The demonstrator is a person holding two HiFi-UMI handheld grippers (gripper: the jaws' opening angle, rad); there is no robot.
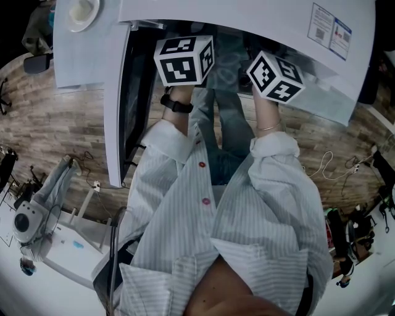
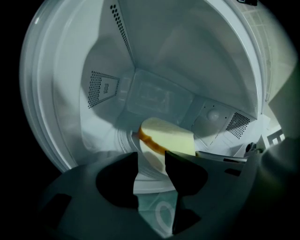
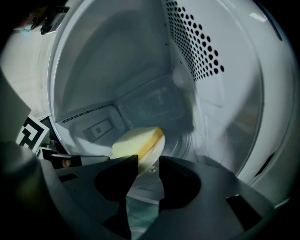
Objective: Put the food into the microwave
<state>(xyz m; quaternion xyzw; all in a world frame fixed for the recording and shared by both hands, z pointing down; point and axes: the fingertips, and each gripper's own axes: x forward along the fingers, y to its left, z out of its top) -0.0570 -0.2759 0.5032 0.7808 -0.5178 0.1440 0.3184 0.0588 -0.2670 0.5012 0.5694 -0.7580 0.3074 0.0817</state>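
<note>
Both grippers reach into the open white microwave (image 1: 247, 18); in the head view only their marker cubes (image 1: 184, 60) (image 1: 275, 76) show, the jaws being hidden inside. A pale slice of food with a brown crust (image 2: 169, 136) (image 3: 136, 140) lies on a white plate (image 2: 149, 180) (image 3: 158, 149) on the oven floor. My left gripper (image 2: 152, 157) is open, the plate's near rim lying in the gap between its jaws. At the plate's other side my right gripper (image 3: 147, 161) is open too, with the rim between its jaws. Neither pair of pads visibly presses on the plate.
The microwave door (image 1: 116, 105) stands swung open at the left. Perforated vents (image 3: 194, 47) (image 2: 101, 86) mark the cavity walls close around the plate. A white dish (image 1: 81, 12) sits on the counter (image 1: 80, 55) at the left. Each gripper shows at the edge of the other's view.
</note>
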